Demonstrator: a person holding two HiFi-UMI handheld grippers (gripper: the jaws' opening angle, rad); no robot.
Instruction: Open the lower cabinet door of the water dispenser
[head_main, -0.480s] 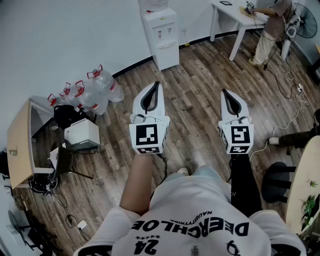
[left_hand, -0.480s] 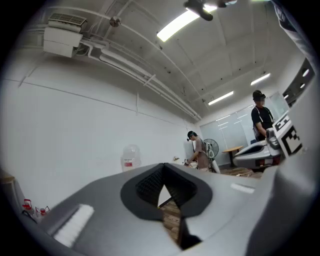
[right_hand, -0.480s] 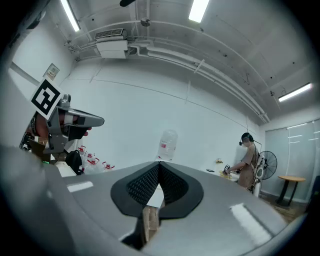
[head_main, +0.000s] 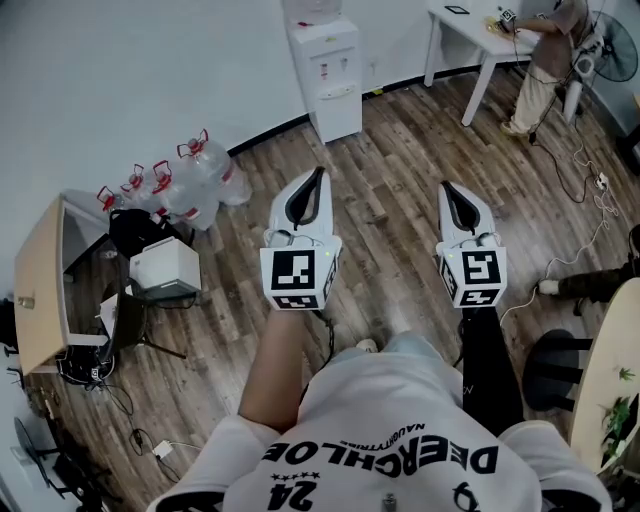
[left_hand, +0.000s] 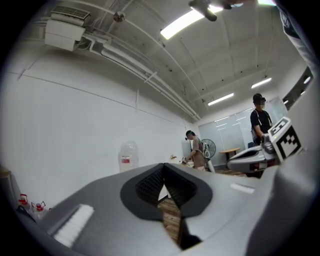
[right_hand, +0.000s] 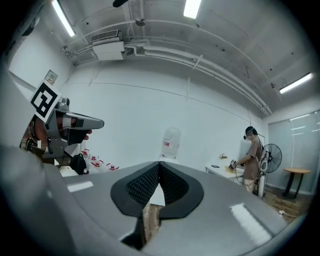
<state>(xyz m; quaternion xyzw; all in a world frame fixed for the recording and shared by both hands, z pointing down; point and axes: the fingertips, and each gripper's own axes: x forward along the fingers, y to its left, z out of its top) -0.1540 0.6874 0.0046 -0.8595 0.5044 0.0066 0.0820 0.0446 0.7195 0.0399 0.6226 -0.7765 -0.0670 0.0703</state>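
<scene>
Head view: we stand well back on the wood floor (head_main: 400, 215), both grippers held level ahead of us. The left gripper (head_main: 316, 172) and the right gripper (head_main: 446, 186) each taper to a closed point, with nothing between the tips. The water dispenser (head_main: 328, 70) stands against the wall, well beyond the left gripper's tips and a little to their right. Its lower cabinet door (head_main: 338, 112) looks flush and closed; no handle can be made out from here. Spare water bottles (head_main: 190, 178) sit far off to the left of the left jaws. A person (head_main: 540, 55) works at a white table (head_main: 465, 22) well beyond the right jaws and to their right.

Left gripper view: the jaws meet tip against tip, leaving only a thin wedge lower down through which floor shows. Nothing is held. The top bottle (left_hand: 128, 156) of the dispenser rises far off, just left of the tips; the cabinet part is hidden behind the left jaw.

Right gripper view: the jaws are together and empty. The same bottle stands almost straight above the tips, far away. A white sliver shows through the gap under the tips, likely the dispenser's body, but the door itself cannot be read.

Progress, as we judge it: nothing on the door is done. Left are the whole approach, parting one pair of jaws, finding the door's edge or pull, and swinging it out.
</scene>
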